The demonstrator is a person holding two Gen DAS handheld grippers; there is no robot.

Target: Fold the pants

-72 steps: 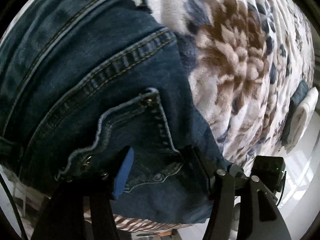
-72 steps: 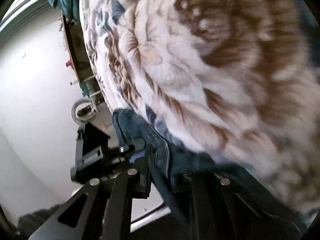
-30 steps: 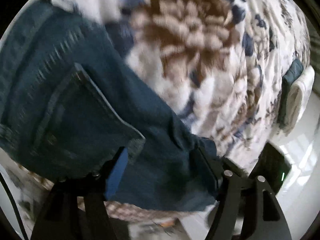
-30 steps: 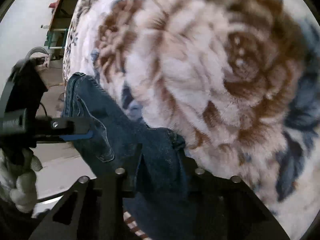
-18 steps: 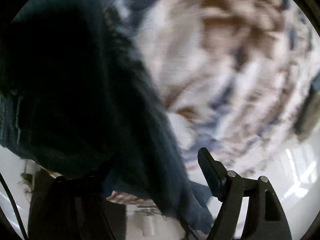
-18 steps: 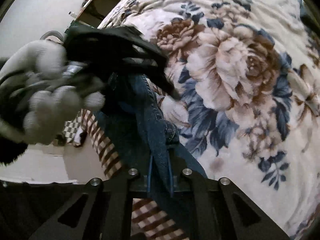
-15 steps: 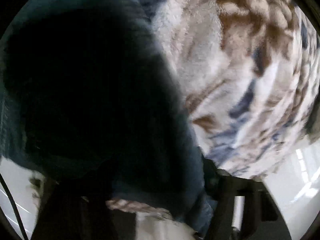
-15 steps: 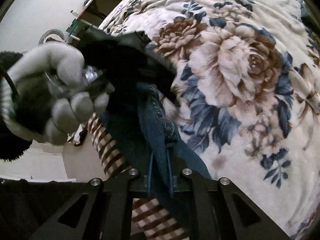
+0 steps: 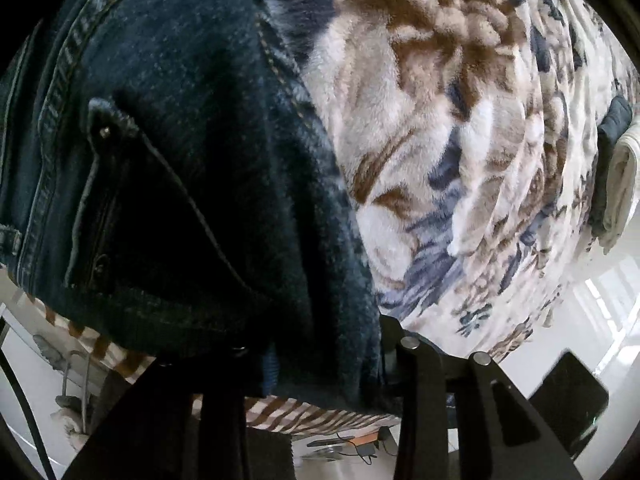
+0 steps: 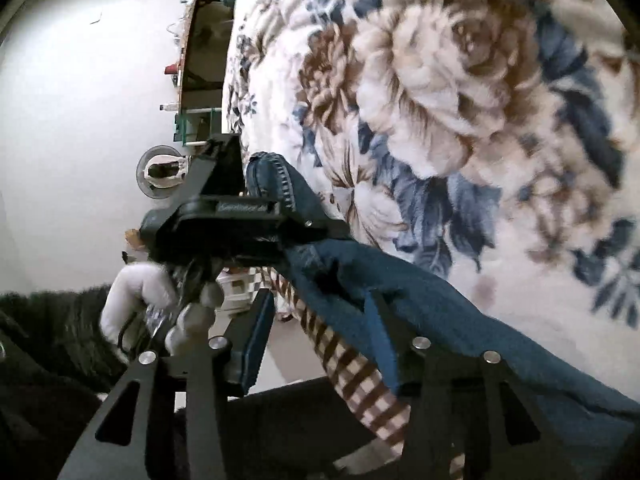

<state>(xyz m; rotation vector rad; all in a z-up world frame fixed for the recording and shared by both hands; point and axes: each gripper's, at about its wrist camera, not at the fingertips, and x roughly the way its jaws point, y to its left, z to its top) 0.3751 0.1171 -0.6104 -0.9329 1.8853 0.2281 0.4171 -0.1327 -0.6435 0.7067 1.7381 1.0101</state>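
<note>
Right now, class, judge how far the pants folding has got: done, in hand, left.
Done: little; the jeans lie bunched at the edge of the floral blanket. In hand: the left gripper, jaws just closing, pinches the denim; the right gripper, jaws just opened, clamps nothing. Left: smoothing and every fold.

left tool (image 9: pixel 320 364) closing on jeans (image 9: pixel 180 160) | jeans on floral blanket (image 9: pixel 460 120)

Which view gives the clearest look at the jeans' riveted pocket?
The left wrist view: the jeans fill its left half, with the pocket, rivet and seams sharp. The right wrist view shows only a denim fold across the floral blanket; no pocket is visible.
</note>
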